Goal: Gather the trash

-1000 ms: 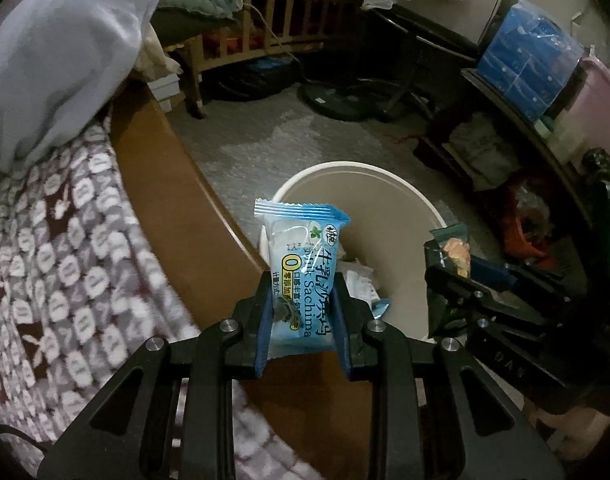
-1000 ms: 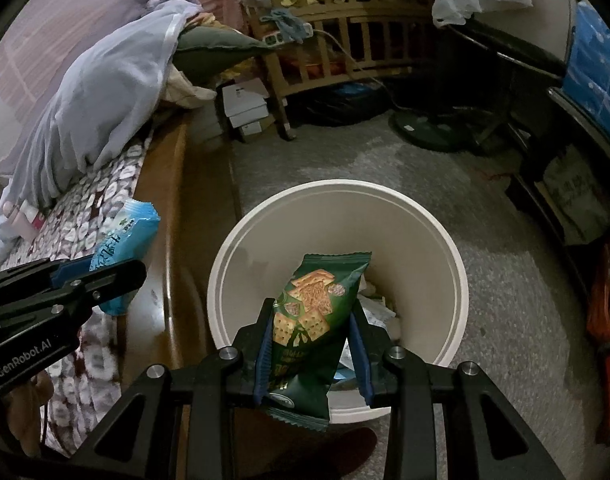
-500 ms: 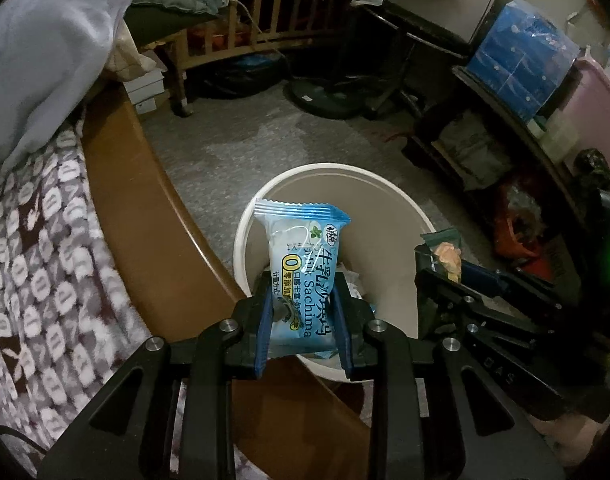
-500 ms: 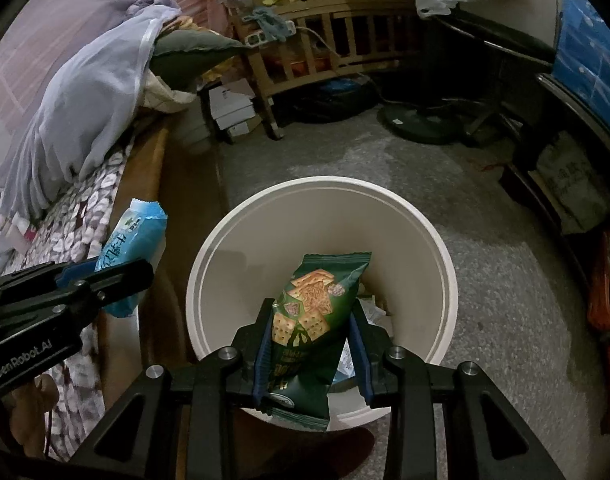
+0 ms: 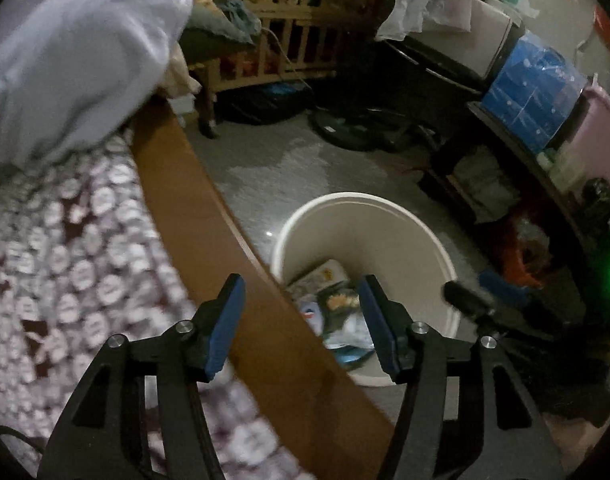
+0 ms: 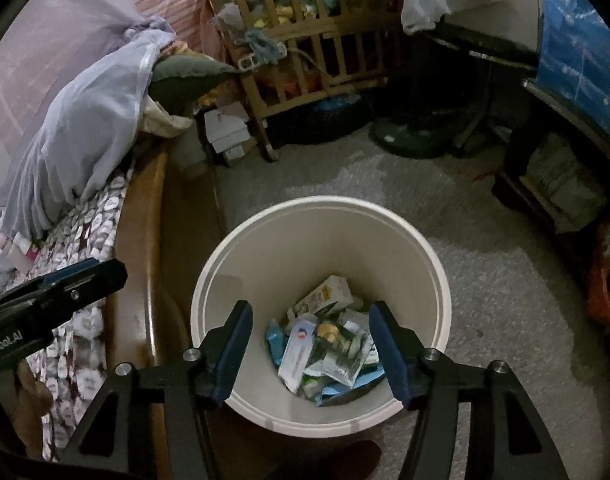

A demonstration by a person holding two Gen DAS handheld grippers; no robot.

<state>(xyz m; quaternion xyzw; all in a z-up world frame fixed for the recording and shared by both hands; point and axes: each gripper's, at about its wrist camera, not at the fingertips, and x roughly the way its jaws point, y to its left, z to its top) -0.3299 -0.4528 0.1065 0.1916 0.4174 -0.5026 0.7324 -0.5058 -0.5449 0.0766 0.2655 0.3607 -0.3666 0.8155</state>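
A cream-white bin stands on the grey floor, just beside the brown wooden edge of the bed. In the bottom of the bin lies a loose heap of trash: a white carton at the far side of the heap, a white sachet with a red and blue mark leaning across the middle, blue wrappers toward the bed side, and a dark green snack packet with a yellow picture among them. The pieces overlap, so their number is hard to tell.

The right gripper hangs directly above the bin with its blue-padded fingers spread wide and nothing between them. The left gripper is likewise spread and empty, above the bed edge on the bed side of the bin.

From the left wrist view the bed edge and the gripper cut off the near part of the bin, and only a slice of the trash shows. The patterned bed cover is blurred. The shelves beyond the bin are dark, and what they hold cannot be made out.
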